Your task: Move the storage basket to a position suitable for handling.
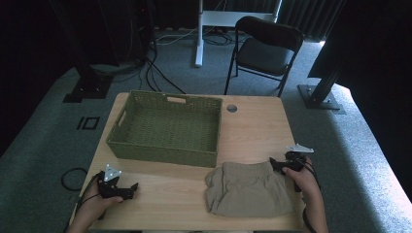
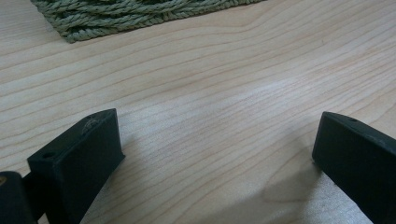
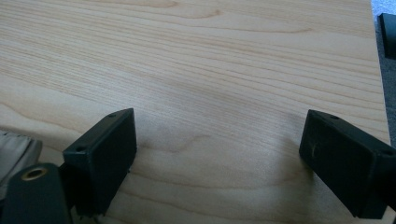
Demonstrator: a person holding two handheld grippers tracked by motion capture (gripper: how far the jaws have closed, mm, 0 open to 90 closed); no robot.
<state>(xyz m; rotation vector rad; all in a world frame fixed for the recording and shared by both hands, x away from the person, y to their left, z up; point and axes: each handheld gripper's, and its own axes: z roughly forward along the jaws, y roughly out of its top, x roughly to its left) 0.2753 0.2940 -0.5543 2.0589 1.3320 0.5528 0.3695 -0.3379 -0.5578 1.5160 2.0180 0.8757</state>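
Our right gripper (image 1: 278, 163) rests wide open and empty at the far right corner of the folded shorts (image 1: 248, 189); our left gripper (image 1: 130, 189), equally open and empty, sits well left. Grabbing one layer could unfold them before the basket (image 1: 167, 148).

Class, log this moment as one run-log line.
left gripper: open, on table | right gripper: open, beside shorts | basket: empty

Bare tabletop (image 1: 165, 187) lies open between the left tongs (image 1: 130, 189) and the shorts (image 1: 248, 189) — the basket (image 1: 165, 127) blocks the far left, its right side free.
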